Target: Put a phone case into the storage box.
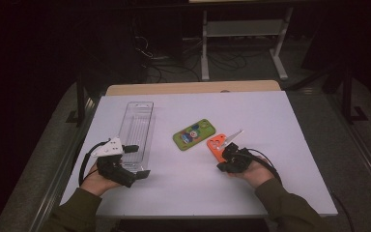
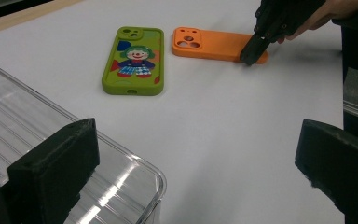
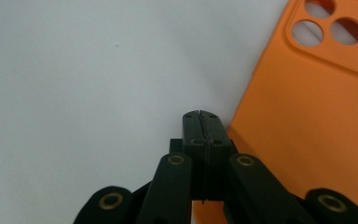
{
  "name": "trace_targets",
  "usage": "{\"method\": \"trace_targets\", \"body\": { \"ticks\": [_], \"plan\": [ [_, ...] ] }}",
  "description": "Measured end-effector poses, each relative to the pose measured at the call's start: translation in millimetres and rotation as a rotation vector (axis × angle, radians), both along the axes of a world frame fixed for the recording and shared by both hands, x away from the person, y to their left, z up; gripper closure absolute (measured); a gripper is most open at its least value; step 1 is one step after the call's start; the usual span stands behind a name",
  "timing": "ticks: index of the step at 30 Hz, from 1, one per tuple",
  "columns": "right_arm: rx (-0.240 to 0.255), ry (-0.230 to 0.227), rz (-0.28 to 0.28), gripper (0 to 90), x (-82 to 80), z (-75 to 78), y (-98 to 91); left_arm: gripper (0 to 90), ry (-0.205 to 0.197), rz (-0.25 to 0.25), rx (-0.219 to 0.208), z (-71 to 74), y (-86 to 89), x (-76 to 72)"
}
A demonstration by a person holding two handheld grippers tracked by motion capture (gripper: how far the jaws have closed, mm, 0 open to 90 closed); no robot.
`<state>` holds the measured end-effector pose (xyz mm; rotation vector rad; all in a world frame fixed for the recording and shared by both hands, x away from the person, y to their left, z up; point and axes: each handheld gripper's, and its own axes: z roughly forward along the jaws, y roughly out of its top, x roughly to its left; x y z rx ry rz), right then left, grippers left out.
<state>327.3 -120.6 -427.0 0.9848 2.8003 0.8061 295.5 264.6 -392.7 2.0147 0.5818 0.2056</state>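
The right gripper point(image 3: 200, 114) is resting with its jaws clenched flat against each other, nothing between them, its tip touching the near edge of the orange phone case point(image 1: 217, 144). That case is lying face down on the white worktop point(image 1: 280, 145), just right of centre, with the green clown case point(image 1: 193, 134) beside it at about 10 o'clock. The left gripper point(image 1: 134, 149) is hovering released, jaws standing wide, over the near end of the clear tray point(image 1: 136, 126), which is sitting at 9 o'clock from the cases.

The orange case is looking like a thin, soft silicone shell: light, bendy, and a little grippy rather than slippery, so it is unlikely to break but will probably flop if pinched at one corner. Lying flat, it is offering no raised lip from above; the better hold is probably across a long edge near the middle, after tipping or sliding that edge up off the worktop.
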Motion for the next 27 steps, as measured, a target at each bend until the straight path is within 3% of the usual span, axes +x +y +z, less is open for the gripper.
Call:
{"method": "trace_targets", "body": {
  "ticks": [9,15,18,19,20,21,22,23,25,26,27],
  "plan": [
    [-0.020,-0.003,-0.053,88.9,1.9,0.7,-19.9,0.0,-0.003,0.003,-0.002,0.3,0.2,-0.1],
    [0.009,-0.004,-0.063,88.1,1.2,2.4,-24.8,0.0,-0.002,-0.003,0.003,-0.1,-0.4,0.1],
    [0.069,-0.031,-0.085,73.4,-4.4,10.8,-29.3,0.0,-0.003,-0.003,0.003,-0.1,-0.4,0.0],
    [0.069,-0.031,-0.085,73.4,-4.4,10.8,-29.3,0.0,-0.003,-0.003,0.003,-0.1,-0.4,0.0],
    [0.114,-0.047,-0.109,62.8,-10.0,14.8,-33.2,0.0,-0.008,-0.009,0.010,0.1,0.1,0.4],
    [0.114,-0.047,-0.109,62.8,-10.0,14.8,-33.2,0.0,-0.008,-0.009,0.010,0.1,0.1,0.4],
    [0.145,-0.071,-0.121,51.4,-15.1,17.4,-38.4,0.0,-0.011,-0.009,0.010,0.4,0.3,0.2],
    [0.145,-0.071,-0.121,51.4,-15.1,17.4,-38.4,0.0,-0.011,-0.009,0.010,0.4,0.3,0.2],
    [0.185,-0.095,-0.132,41.6,-21.7,19.6,-42.9,0.0,-0.008,-0.007,0.005,0.6,0.5,0.1],
    [0.212,-0.156,-0.144,29.1,-31.4,20.2,-47.1,0.0,-0.010,-0.006,0.003,0.5,0.6,0.4],
    [0.221,-0.184,-0.142,26.3,-34.0,19.6,-49.0,0.0,-0.010,-0.006,0.003,0.5,0.6,0.4]
  ]
}}
